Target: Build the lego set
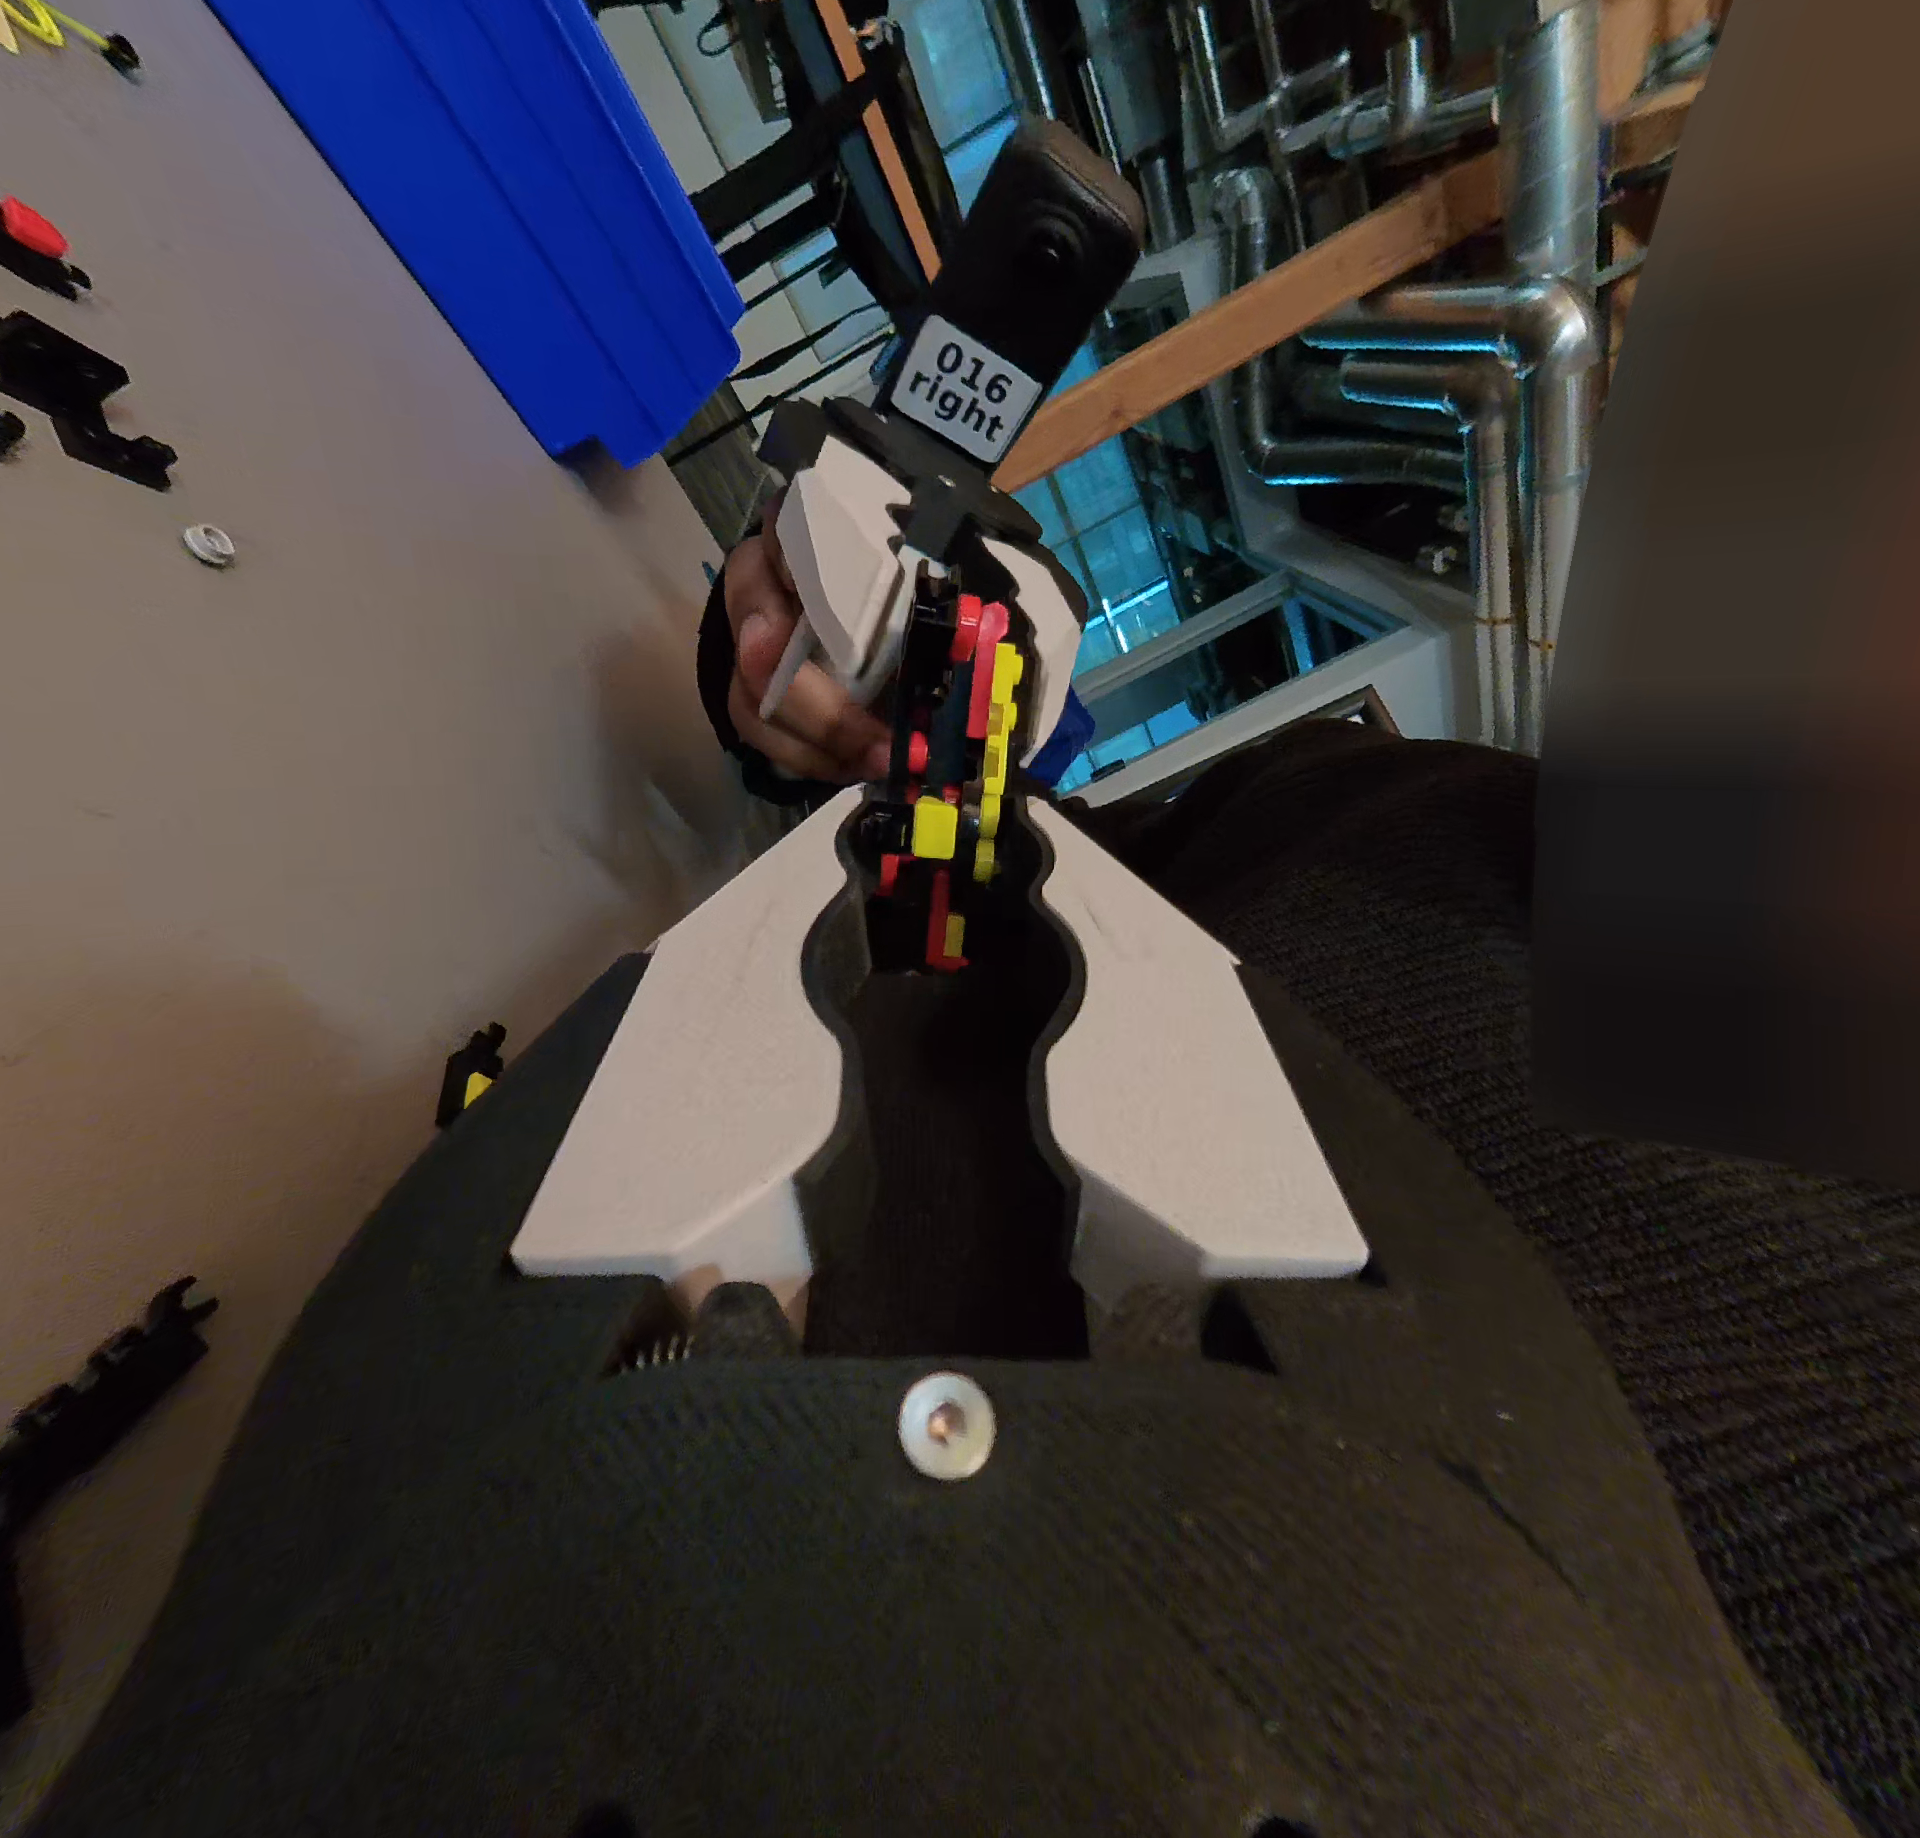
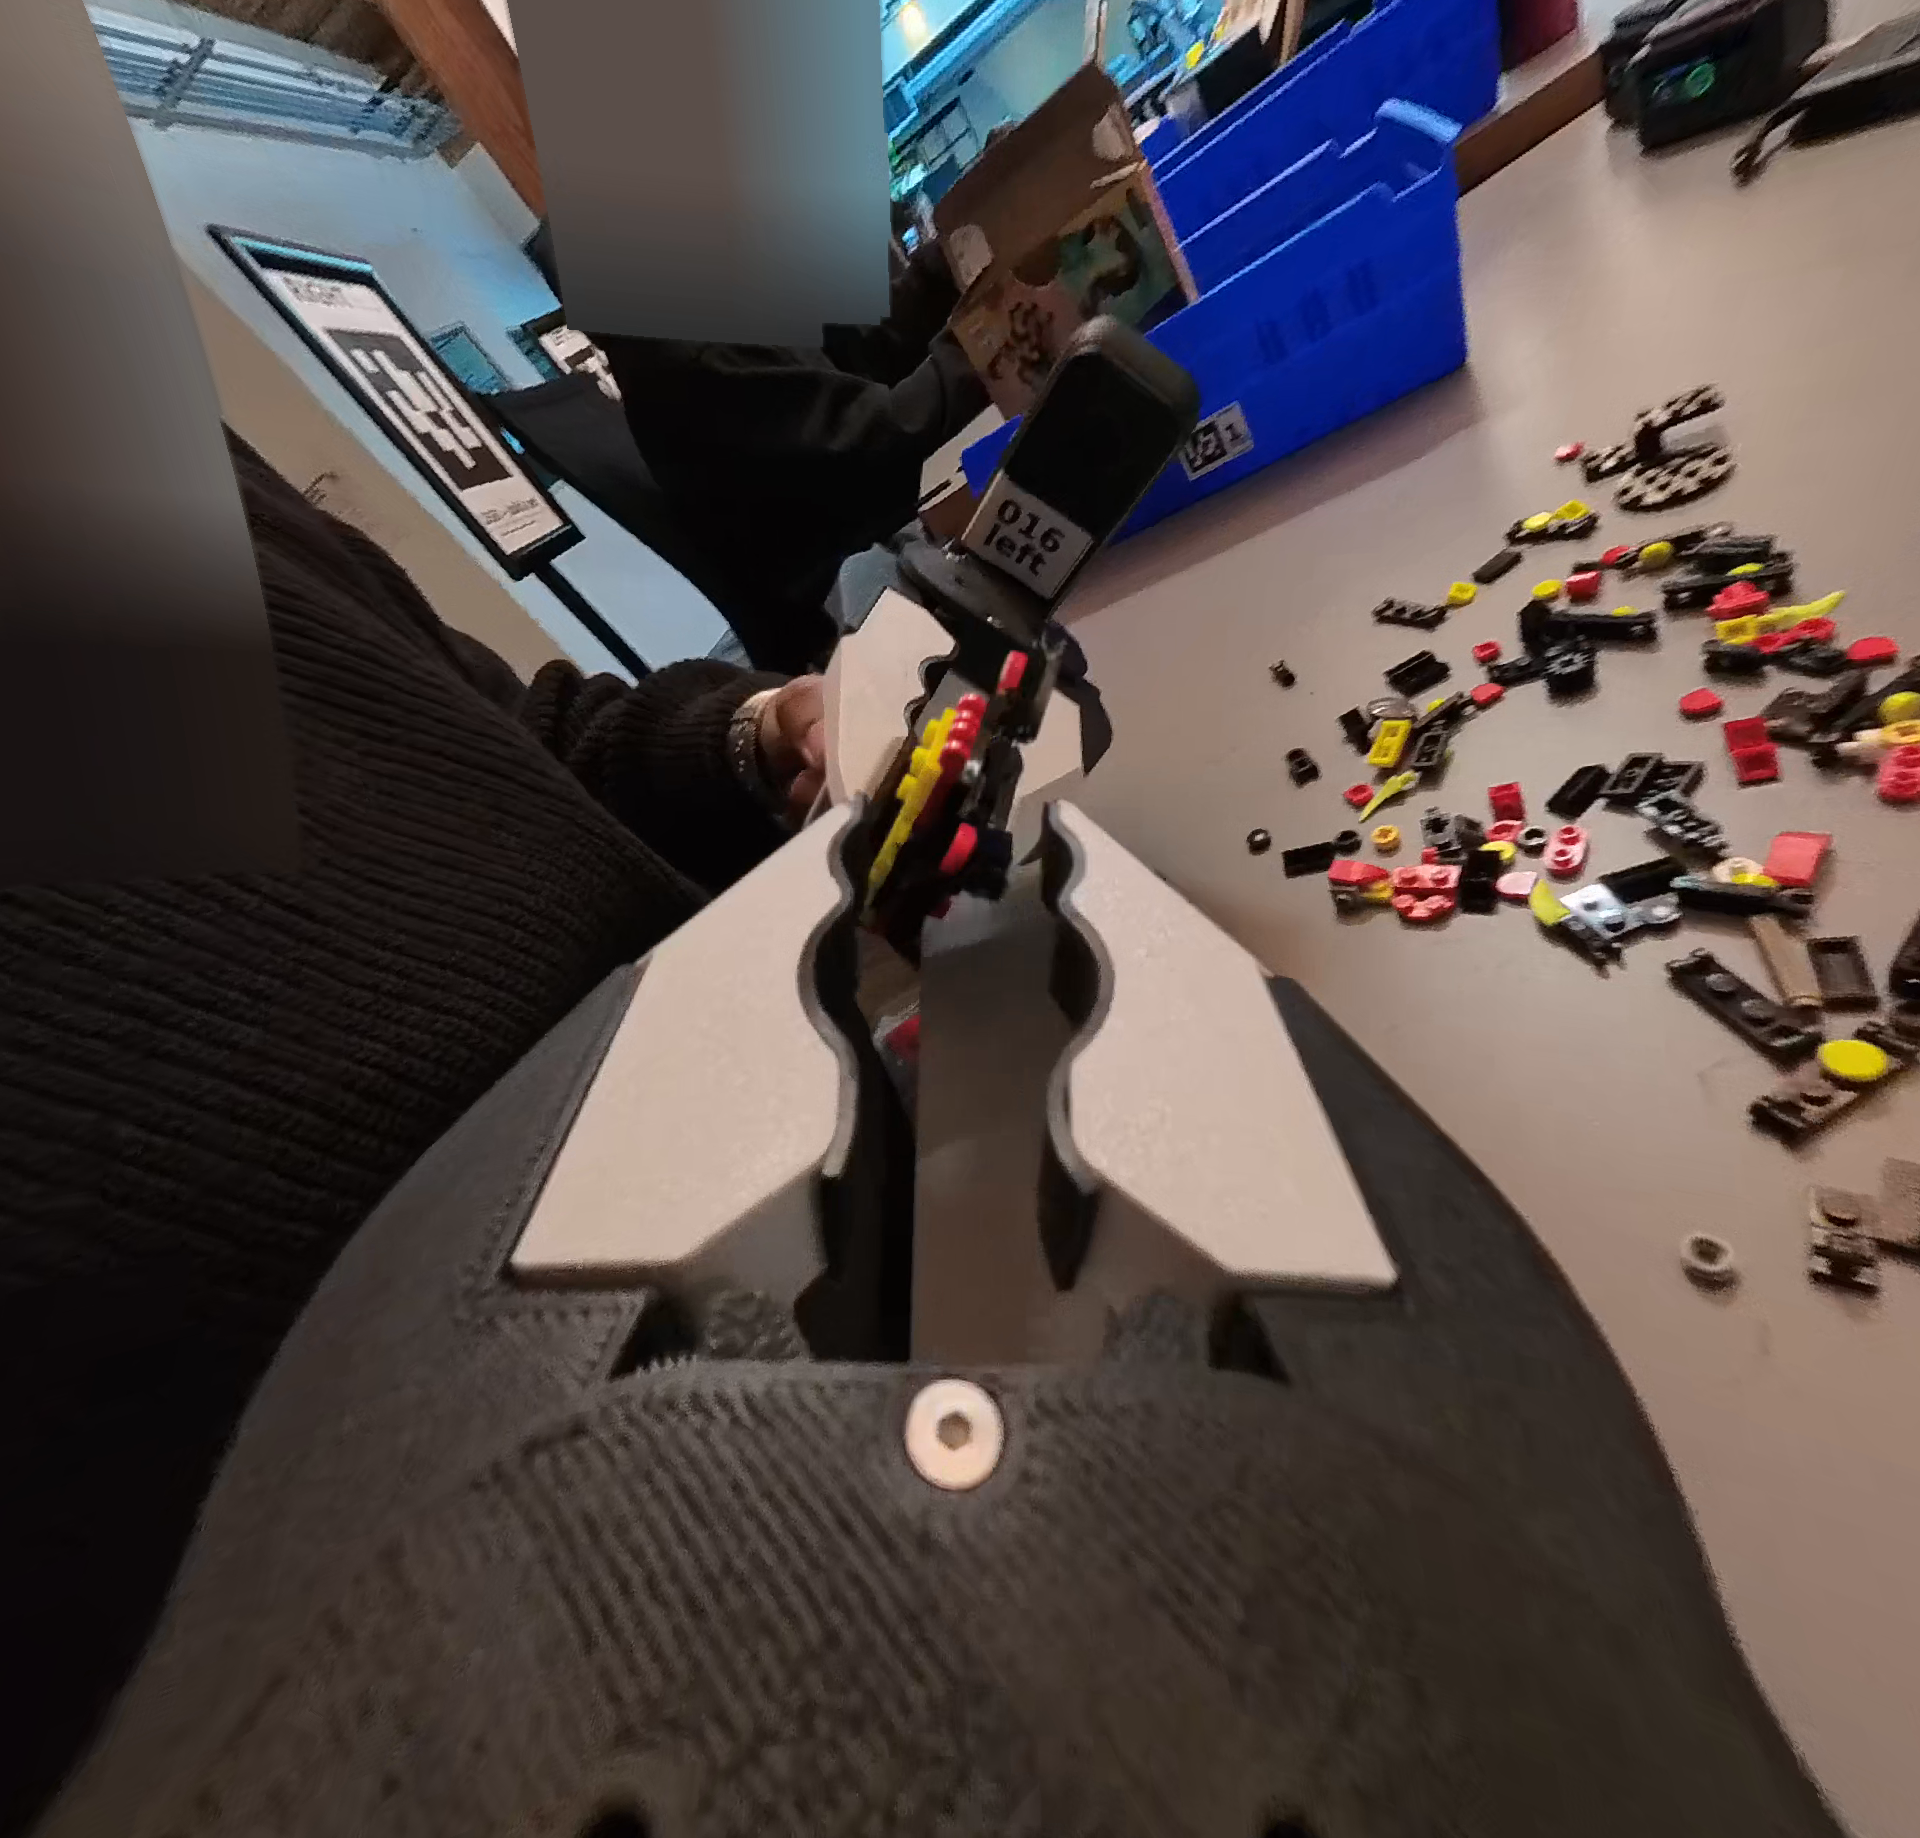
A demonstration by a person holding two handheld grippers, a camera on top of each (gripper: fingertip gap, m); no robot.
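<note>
A partly built lego assembly (image 1: 951, 780) of black, red and yellow pieces is held up in the air between my two grippers, which face each other. My left gripper (image 1: 945, 806) is shut on its near end. In the left wrist view my right gripper (image 1: 961, 687) grips the far end, with a hand behind it. In the right wrist view the same assembly (image 2: 935, 801) sits between the fingertips of my right gripper (image 2: 951, 817), pressed against the left finger. My left gripper (image 2: 982, 739) closes on it from the far side.
Many loose lego pieces (image 2: 1662, 749) lie scattered on the grey table (image 2: 1455, 957) to the right. Blue bins (image 2: 1320, 302) and a cardboard box (image 2: 1049, 230) stand at the back. Black pieces (image 1: 73, 386) and a small silver ring (image 1: 208, 545) lie by another blue bin (image 1: 468, 157). A black-sweatered arm (image 2: 364, 853) is on the left. My two grippers' fingertips are within a few centimetres of each other.
</note>
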